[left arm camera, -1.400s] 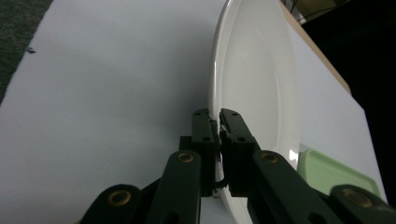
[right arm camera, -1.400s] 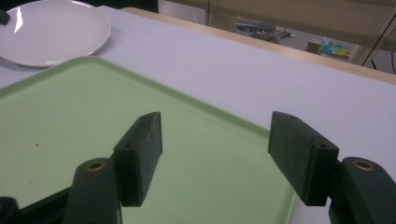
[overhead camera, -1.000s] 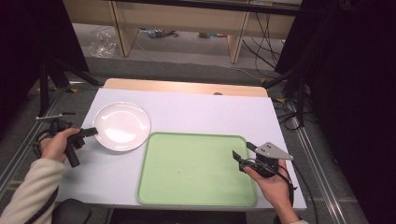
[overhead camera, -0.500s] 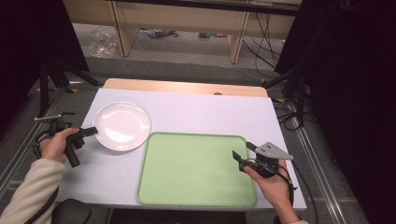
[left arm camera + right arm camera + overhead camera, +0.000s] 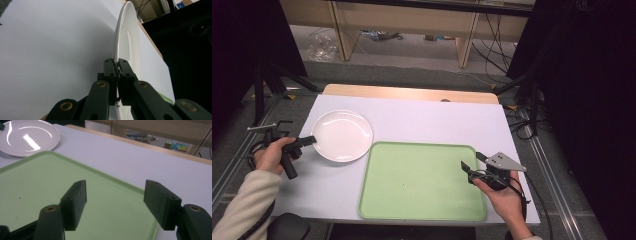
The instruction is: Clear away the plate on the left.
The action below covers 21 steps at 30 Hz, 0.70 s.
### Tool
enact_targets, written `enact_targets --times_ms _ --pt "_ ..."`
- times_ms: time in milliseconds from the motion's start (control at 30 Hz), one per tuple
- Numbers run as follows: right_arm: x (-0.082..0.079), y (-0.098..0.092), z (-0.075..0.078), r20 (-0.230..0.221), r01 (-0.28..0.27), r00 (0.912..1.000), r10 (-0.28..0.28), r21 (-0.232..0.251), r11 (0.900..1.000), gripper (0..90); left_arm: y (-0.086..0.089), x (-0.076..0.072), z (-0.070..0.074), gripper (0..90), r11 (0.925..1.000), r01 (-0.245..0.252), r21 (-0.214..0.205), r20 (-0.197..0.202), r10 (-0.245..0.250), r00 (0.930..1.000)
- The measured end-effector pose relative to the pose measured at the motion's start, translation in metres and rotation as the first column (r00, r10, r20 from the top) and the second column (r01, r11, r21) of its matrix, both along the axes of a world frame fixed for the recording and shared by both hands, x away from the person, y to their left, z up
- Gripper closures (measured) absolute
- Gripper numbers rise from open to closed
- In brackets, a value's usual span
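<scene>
Plate (image 5: pixel 342 135), white and round, lies on the left part of our white-covered table (image 5: pixel 422 120), its right rim just beside the near-left corner of a pale green tray (image 5: pixel 422 181) that sits at the table's near edge. Beyond the white cover a strip of bare wood shows along the far side, and past that we see a grey floor, wooden shelving legs, loose cables and dark drapes at both sides. Our left gripper (image 5: pixel 308 141) comes in from the plate's left, and its jaws are clamped tight on the plate's rim; in the left gripper view the thin white edge (image 5: pixel 119 42) runs straight into the closed pads. Our right gripper (image 5: pixel 473 165) hovers at the tray's right edge, with its jaws spread wide and nothing between them; in the right gripper view the tray's green floor (image 5: pixel 37 187) shows through the gap.
</scene>
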State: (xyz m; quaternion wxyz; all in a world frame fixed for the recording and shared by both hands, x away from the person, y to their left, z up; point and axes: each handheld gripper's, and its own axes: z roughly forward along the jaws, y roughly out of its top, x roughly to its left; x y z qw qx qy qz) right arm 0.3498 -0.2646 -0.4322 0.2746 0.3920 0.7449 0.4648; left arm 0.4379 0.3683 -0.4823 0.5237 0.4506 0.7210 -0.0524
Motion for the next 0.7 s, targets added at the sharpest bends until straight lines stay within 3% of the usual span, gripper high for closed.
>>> enact_targets --times_ms 567,633,700 --pt "0.0000 0.0001 0.0000 0.002 -0.002 1.0000 0.002 -0.002 1.0000 35.7 0.0032 -0.0014 -0.0007 85.8 0.9995 -0.005 -0.030 0.015 0.006 0.9999" --pt "-0.0009 0.0007 0.0001 -0.015 -0.002 0.9999 0.002 0.006 1.0000 35.7 0.0035 -0.0014 -0.0008 85.9 0.9992 -0.005 -0.039 0.016 0.005 0.9998" --pt "0.0000 0.0000 0.0000 0.001 -0.002 1.0000 0.002 -0.001 1.0000 35.7 0.0034 -0.0014 -0.0006 86.0 0.9986 -0.011 -0.052 0.017 0.012 0.9998"
